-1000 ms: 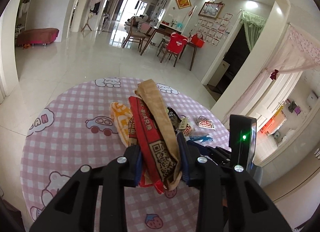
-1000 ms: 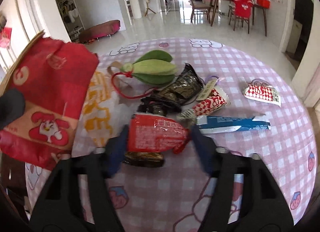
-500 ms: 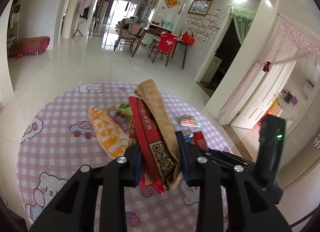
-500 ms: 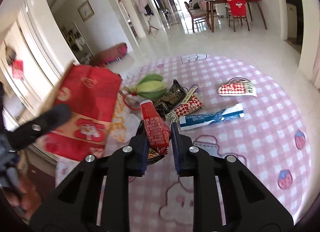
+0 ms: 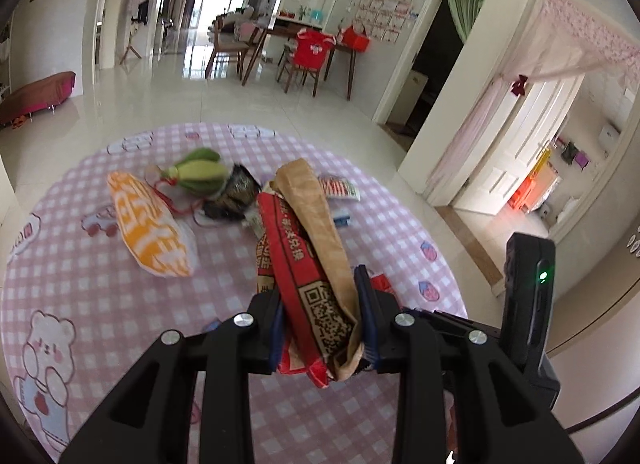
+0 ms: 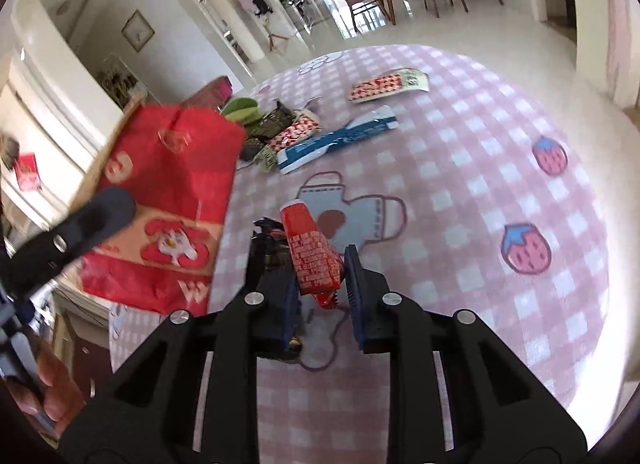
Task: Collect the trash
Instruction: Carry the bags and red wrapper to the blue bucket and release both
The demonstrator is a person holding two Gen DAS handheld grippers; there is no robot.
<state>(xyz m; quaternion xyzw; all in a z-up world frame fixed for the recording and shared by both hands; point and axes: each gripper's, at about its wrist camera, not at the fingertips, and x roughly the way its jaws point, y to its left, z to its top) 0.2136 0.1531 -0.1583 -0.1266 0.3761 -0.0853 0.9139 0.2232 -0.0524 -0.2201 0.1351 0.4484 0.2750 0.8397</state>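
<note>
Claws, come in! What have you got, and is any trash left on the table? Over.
Left claw shut on red paper bag. Right claw shut on red wrapper. Blue wrapper, other litter on table. Nothing blocking.

Glossy white floor, dining table

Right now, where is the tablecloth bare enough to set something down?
Bare cloth lies beyond the right gripper, around the strawberry prints, and near the bear print. It is crowded between the orange wrapper and the blue wrapper.

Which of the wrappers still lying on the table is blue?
The long blue wrapper, lying flat between the flat red-and-white checked packet and the pile; the others there are red-and-white, dark or orange.
</note>
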